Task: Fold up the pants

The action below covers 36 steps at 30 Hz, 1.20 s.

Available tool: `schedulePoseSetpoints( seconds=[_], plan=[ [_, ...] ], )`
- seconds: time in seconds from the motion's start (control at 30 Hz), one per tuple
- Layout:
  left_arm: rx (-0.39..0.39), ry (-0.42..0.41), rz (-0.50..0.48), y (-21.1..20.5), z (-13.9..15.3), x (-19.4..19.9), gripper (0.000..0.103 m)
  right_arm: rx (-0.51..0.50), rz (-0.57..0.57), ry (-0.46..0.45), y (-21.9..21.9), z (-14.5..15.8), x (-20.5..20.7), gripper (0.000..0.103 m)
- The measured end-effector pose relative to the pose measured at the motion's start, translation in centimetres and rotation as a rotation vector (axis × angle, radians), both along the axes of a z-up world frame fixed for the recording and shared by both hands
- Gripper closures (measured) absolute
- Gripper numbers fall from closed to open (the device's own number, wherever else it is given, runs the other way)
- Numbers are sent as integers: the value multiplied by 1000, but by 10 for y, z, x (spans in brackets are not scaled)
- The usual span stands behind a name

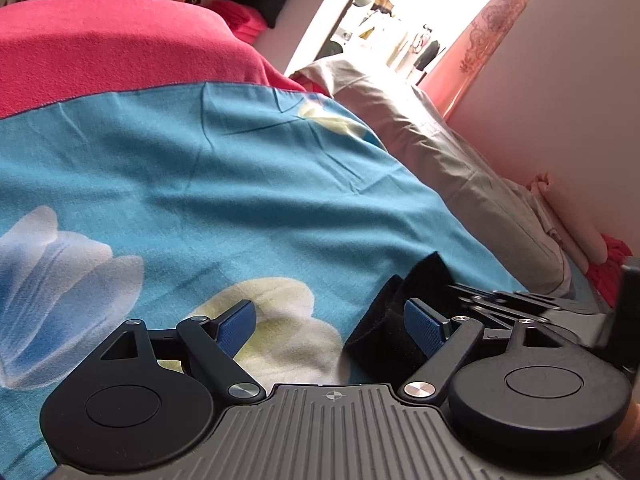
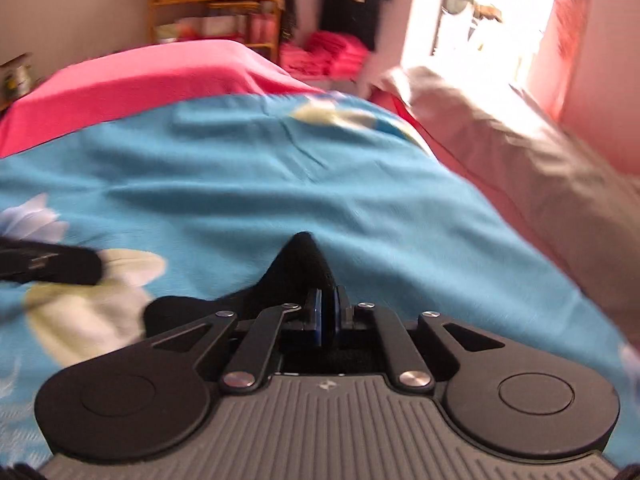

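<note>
The black pants (image 2: pixel 298 270) show only as a small bunch of dark cloth on the blue flowered bedsheet (image 2: pixel 280 200). My right gripper (image 2: pixel 329 314) is shut on that black cloth, which sticks up in a peak past its fingertips. In the left wrist view my left gripper (image 1: pixel 330 316) is open, with its blue pads wide apart. A fold of the black pants (image 1: pixel 394 316) lies against its right finger. The right gripper (image 1: pixel 532 304) shows at the right edge there. The left gripper (image 2: pixel 48 264) shows blurred at the left in the right wrist view.
A pink blanket (image 1: pixel 120 52) covers the far part of the bed. A grey pillow or quilt (image 1: pixel 448 152) lies along the right side by the pink wall (image 1: pixel 560 100). A wooden shelf (image 2: pixel 216 4) and pink folded cloth (image 2: pixel 324 56) stand beyond the bed.
</note>
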<state>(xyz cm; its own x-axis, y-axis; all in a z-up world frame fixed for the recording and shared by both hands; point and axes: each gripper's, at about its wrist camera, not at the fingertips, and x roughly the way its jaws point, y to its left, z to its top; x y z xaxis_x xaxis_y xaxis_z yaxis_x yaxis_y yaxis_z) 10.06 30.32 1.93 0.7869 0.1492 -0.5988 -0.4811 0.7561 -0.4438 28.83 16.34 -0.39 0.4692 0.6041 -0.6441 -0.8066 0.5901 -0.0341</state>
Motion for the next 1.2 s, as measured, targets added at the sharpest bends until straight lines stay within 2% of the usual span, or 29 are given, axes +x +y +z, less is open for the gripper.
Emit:
schedulePoseSetpoints(
  seconds=[0.13, 0.2, 0.27, 0.3, 0.37, 0.43, 0.57, 0.67, 0.77, 0.83, 0.87, 0.9, 1.0, 1.03, 1.13, 1.2],
  plan=[
    [3, 31, -15, -1, -6, 7, 0, 108, -65, 62, -20, 29, 3, 86],
    [3, 42, -20, -2, -8, 9, 0, 113, -102, 21, -42, 54, -6, 62],
    [7, 52, -19, -2, -9, 10, 0, 121, -169, -20, -80, 74, -14, 46],
    [8, 58, -16, -2, -10, 11, 0, 129, -196, -31, -101, 81, -18, 42],
    [17, 78, 2, -2, -11, 14, 0, 144, -233, -32, -139, 86, -21, 40],
    [29, 96, 28, -1, -12, 14, 0, 111, -231, -36, -157, 81, -21, 40],
    [61, 92, 78, 2, -8, 9, 0, 61, -190, -21, -132, 59, -16, 40],
    [64, 95, 96, 4, -7, 7, 0, 17, -86, -30, -78, 41, -21, 37],
    [41, 98, 82, 7, -11, 9, 0, -58, -15, -102, -22, 17, -25, 36],
    [32, 97, 72, 6, -12, 10, 0, -97, 4, -148, 3, 0, -25, 39],
    [32, 97, 70, 6, -12, 10, 0, -104, 2, -150, 9, -6, -24, 55],
    [32, 96, 69, 6, -12, 9, 0, -99, 1, -152, 9, -8, -24, 95],
    [27, 87, 69, 6, -10, 7, 0, 11, 36, -199, -9, 14, -40, 94],
    [26, 84, 71, 6, -9, 6, 0, 65, 69, -171, -22, 30, -43, 94],
    [29, 75, 77, 7, -7, 4, 0, 239, 176, -22, -48, 67, -43, 94],
    [30, 69, 86, 8, -6, 3, 0, 290, 205, 114, -44, 64, -27, 94]
  ],
)
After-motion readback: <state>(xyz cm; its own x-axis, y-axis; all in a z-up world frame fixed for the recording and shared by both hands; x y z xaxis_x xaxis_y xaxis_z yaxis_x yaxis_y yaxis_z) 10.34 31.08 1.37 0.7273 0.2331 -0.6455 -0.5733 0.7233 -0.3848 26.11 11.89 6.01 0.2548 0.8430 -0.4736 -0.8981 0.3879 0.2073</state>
